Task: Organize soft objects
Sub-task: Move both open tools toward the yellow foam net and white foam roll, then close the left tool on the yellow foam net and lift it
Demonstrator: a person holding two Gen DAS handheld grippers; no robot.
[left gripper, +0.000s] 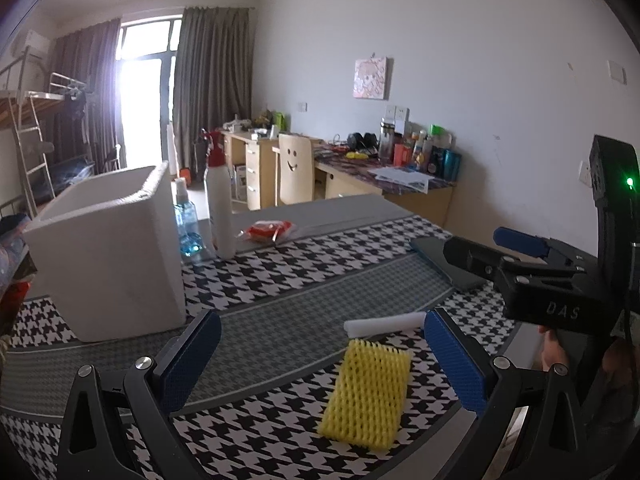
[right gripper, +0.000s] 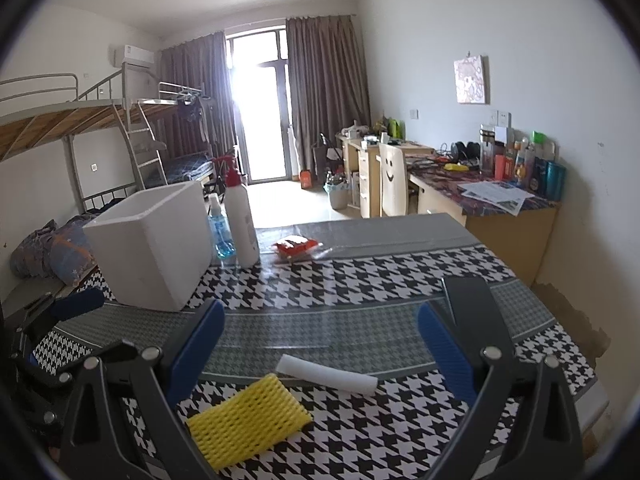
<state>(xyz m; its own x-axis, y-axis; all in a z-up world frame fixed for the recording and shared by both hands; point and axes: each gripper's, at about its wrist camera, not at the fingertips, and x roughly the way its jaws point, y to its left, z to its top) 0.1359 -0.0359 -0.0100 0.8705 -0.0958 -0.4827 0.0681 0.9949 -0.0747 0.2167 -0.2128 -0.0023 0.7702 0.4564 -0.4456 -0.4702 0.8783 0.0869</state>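
Yellow foam net [left gripper: 366,396] lies lengthwise between wide-open, empty left gripper [left gripper: 320,364]; right gripper [right gripper: 320,348], also wide, frames white foam roll [right gripper: 328,376] crosswise.

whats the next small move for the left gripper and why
Probably ease the left gripper down around the yellow net. Its jaws are open and empty, the net lies flat between them on the table, and the white box stands open to the left.

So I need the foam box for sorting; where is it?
The white foam box stands on the table's left, beside the blue bottle, beyond the yellow foam net.
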